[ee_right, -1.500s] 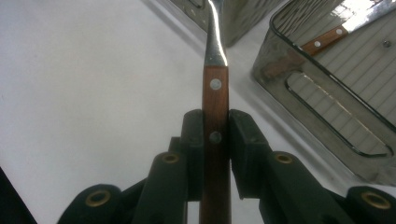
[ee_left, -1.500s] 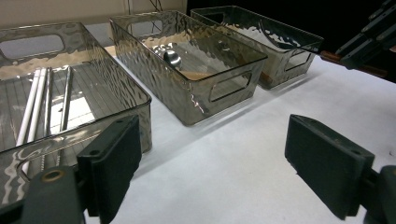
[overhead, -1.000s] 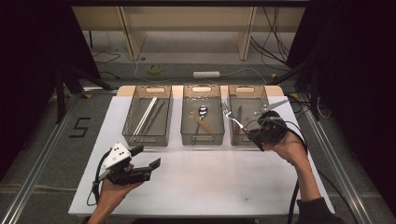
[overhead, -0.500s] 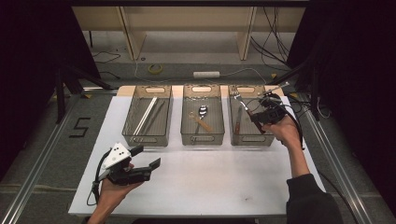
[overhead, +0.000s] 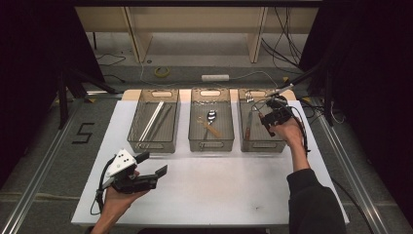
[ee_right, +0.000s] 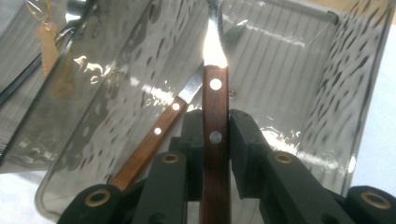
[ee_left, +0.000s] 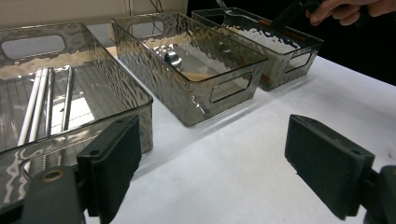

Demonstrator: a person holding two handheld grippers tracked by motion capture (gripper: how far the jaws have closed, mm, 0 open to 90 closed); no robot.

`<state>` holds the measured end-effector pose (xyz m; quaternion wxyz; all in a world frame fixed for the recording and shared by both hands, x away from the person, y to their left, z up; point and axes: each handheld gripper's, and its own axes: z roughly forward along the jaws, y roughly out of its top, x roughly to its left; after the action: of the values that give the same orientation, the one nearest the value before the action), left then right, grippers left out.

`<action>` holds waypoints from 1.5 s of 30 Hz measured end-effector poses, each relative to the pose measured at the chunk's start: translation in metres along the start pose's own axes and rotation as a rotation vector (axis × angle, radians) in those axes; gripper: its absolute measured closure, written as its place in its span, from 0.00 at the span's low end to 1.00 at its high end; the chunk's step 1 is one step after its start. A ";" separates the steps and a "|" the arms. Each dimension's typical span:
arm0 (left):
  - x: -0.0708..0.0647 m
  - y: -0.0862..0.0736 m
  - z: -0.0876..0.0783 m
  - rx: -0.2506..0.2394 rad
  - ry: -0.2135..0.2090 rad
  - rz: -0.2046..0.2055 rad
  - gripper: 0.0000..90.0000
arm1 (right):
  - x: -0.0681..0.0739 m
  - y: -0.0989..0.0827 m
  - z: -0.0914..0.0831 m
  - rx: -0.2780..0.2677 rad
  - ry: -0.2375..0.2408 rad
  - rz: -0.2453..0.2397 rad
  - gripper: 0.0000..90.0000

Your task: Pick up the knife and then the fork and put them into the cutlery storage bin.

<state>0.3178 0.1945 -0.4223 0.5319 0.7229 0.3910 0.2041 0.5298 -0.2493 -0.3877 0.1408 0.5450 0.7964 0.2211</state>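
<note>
My right gripper (overhead: 266,118) is shut on the wooden handle of a fork (ee_right: 215,88) and hangs over the right-hand clear bin (overhead: 263,145). The fork's metal end (overhead: 250,97) points toward the bin's far end. In the right gripper view both pads (ee_right: 243,140) press the riveted handle. A second wooden-handled utensil (ee_right: 154,135) lies on the bin floor below. My left gripper (overhead: 155,163) stands open near the table's front left, level, with nothing between its jaws. In the left gripper view it faces the bins (ee_left: 219,168).
The middle bin (overhead: 211,145) holds a spoon (overhead: 211,116) with a wooden handle. Several long thin sticks (overhead: 152,121) lie in the left bin (overhead: 153,145). The white table top (overhead: 219,185) in front of the bins is bare. Cables run over the floor behind.
My right gripper has carried the fork away from the person, from the right bin's near end to above its far half. The left gripper has stayed in place.
</note>
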 end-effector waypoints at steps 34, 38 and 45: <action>0.000 0.000 0.000 0.003 0.000 0.000 0.20 | 0.005 -0.007 0.011 0.030 0.069 -0.012 0.60; 0.000 0.000 0.000 0.002 0.000 -0.001 0.20 | 0.006 -0.009 0.004 -0.008 0.097 -0.009 0.55; 0.000 0.000 0.000 0.002 0.000 -0.004 0.20 | 0.014 -0.017 -0.007 -0.104 0.153 -0.012 0.48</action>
<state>0.3174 0.1947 -0.4225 0.5316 0.7226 0.3925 0.2030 0.5077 -0.2429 -0.3900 0.1088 0.5136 0.7956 0.3023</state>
